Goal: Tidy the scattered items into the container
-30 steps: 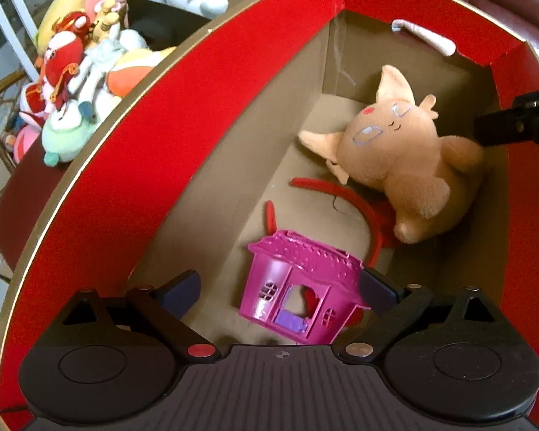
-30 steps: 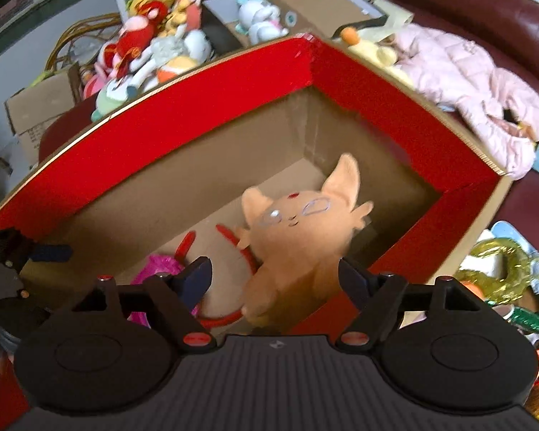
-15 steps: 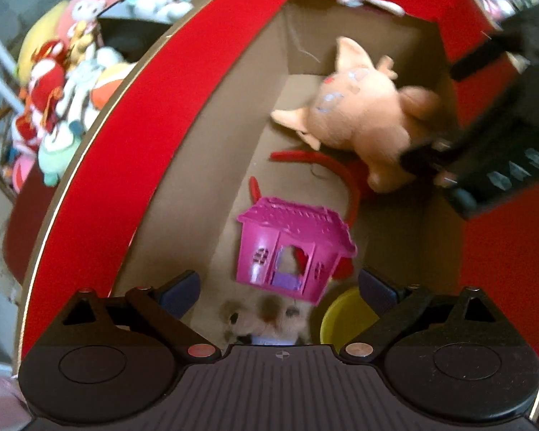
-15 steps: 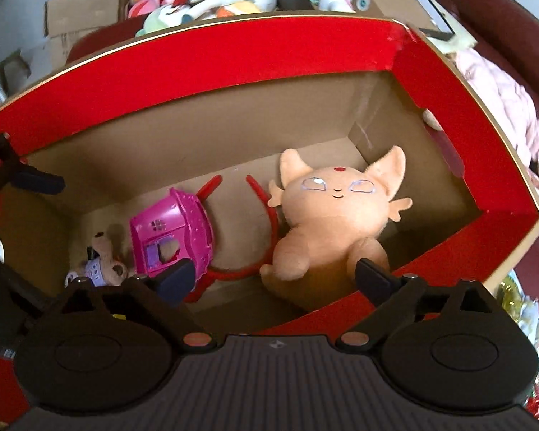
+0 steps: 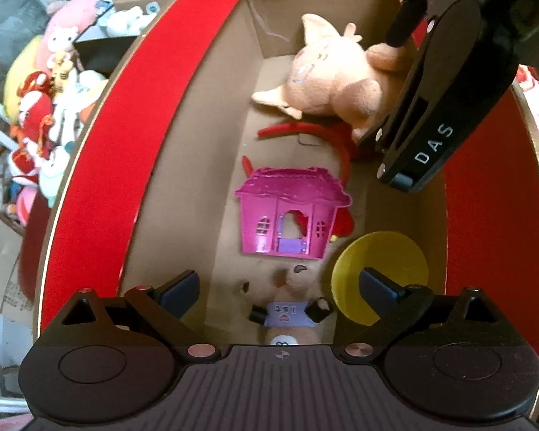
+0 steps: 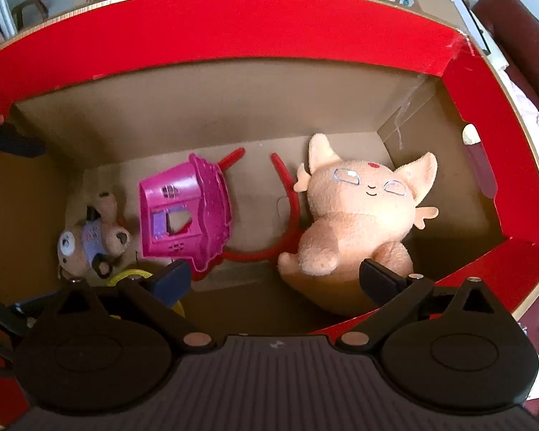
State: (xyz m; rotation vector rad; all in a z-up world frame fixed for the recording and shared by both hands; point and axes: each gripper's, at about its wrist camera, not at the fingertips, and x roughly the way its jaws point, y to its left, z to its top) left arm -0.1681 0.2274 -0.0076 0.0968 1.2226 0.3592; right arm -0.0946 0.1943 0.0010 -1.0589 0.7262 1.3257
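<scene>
My right gripper (image 6: 273, 277): jaws opening, nothing between | peach plush (image 6: 359, 222) lies in red box (image 6: 212, 32) just ahead-right, long axis running away | left gripper (image 5: 278, 289) empty, farther.

both wrist views overhead, sharing box (image 5: 204, 82) interior

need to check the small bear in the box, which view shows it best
The right wrist view: the small bear lies whole beside the pink toy house, face and purple shirt visible. In the left wrist view the bear sits at the bottom edge, its head partly cut off by the gripper body.
</scene>
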